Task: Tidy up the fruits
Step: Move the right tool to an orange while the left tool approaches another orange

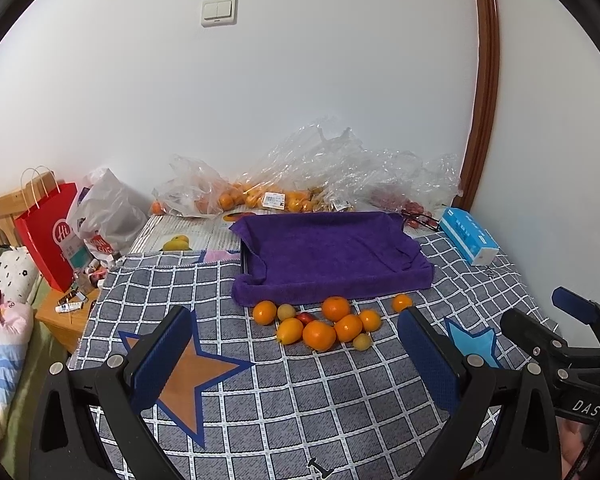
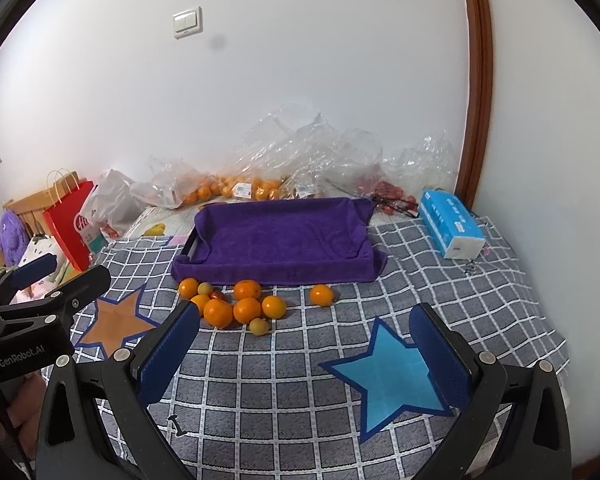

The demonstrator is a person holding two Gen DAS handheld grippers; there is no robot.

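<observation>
A heap of loose fruit [image 1: 320,326] [image 2: 236,308] lies on the checked cloth just in front of a tray lined with a purple towel [image 1: 332,256] [image 2: 280,240]: several oranges, two small yellowish fruits and something small and red. One orange [image 1: 402,302] [image 2: 321,295] sits apart to the right. My left gripper [image 1: 296,350] is open, short of the heap, nothing between its blue pads. My right gripper [image 2: 305,344] is open too, over the blue star [image 2: 392,384], right of the heap.
Clear plastic bags of oranges [image 1: 260,196] [image 2: 236,188] and red fruit [image 2: 392,192] line the wall behind the tray. A blue tissue pack [image 1: 468,240] [image 2: 450,226] lies at the right. A red paper bag [image 1: 50,236] [image 2: 70,228] stands left, beyond the cloth's edge.
</observation>
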